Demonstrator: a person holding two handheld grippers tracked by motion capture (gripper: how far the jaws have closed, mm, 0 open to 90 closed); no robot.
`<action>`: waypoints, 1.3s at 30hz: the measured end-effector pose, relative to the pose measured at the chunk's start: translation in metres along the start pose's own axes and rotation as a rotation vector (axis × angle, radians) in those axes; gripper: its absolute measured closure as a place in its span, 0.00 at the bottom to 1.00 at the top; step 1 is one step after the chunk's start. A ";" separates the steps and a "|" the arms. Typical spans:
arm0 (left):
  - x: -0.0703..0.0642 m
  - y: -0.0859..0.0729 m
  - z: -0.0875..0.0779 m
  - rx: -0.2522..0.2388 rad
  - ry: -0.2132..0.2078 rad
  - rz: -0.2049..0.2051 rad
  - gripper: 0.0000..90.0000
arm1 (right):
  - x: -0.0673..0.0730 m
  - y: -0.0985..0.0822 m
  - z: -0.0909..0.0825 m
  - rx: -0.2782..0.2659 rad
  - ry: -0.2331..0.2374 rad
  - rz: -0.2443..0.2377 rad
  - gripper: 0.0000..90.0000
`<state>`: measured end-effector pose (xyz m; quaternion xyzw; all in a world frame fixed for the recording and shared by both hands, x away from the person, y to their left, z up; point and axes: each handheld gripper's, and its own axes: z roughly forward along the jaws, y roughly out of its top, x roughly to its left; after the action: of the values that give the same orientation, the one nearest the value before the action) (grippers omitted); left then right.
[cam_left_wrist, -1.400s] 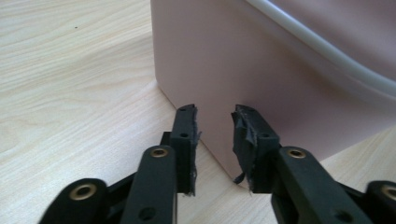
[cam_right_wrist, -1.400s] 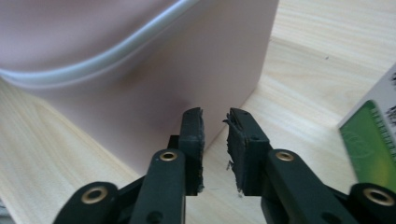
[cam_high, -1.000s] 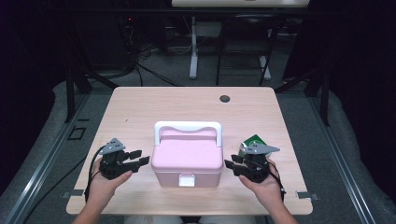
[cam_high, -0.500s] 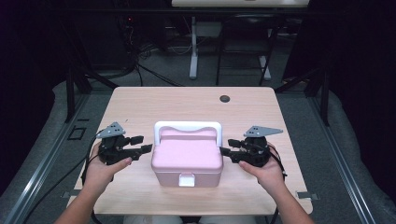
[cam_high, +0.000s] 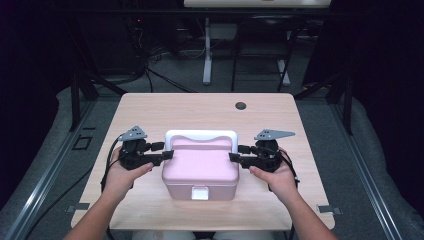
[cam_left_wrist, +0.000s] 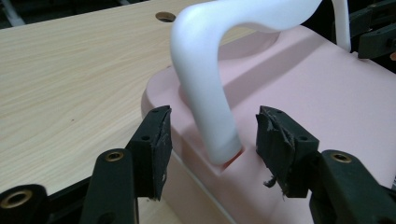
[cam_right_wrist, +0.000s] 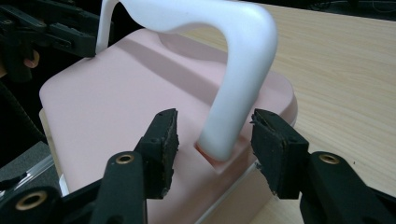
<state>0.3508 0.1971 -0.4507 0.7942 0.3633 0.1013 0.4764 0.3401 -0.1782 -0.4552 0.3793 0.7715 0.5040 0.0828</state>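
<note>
While each straddles a leg of the white handle (cam_high: 201, 135), both grippers — left gripper (cam_left_wrist: 211, 140), right gripper (cam_right_wrist: 214, 137) — stand released.

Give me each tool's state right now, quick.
Left tool: open, jaws either side of the white handle of the pink box, not gripping.
Right tool: open, jaws astride the handle's other end, not gripping.

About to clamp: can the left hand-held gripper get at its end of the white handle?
Probably yes. The left hand-held gripper stands open with the white handle post between its pads, untouched; nothing blocks closing on it above the pink box.
</note>
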 end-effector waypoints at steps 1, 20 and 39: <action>-0.001 0.000 0.001 0.001 -0.003 0.002 0.53 | 0.001 0.000 0.000 -0.005 0.003 0.000 0.58; -0.011 0.000 -0.009 -0.019 0.040 0.058 0.81 | 0.009 -0.003 -0.008 -0.038 -0.049 -0.064 0.83; -0.019 0.001 -0.021 0.028 0.031 0.067 0.82 | 0.023 -0.005 -0.016 0.002 -0.031 -0.061 0.83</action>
<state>0.3268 0.1980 -0.4357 0.8107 0.3452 0.1243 0.4561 0.3136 -0.1754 -0.4465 0.3636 0.7819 0.4944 0.1096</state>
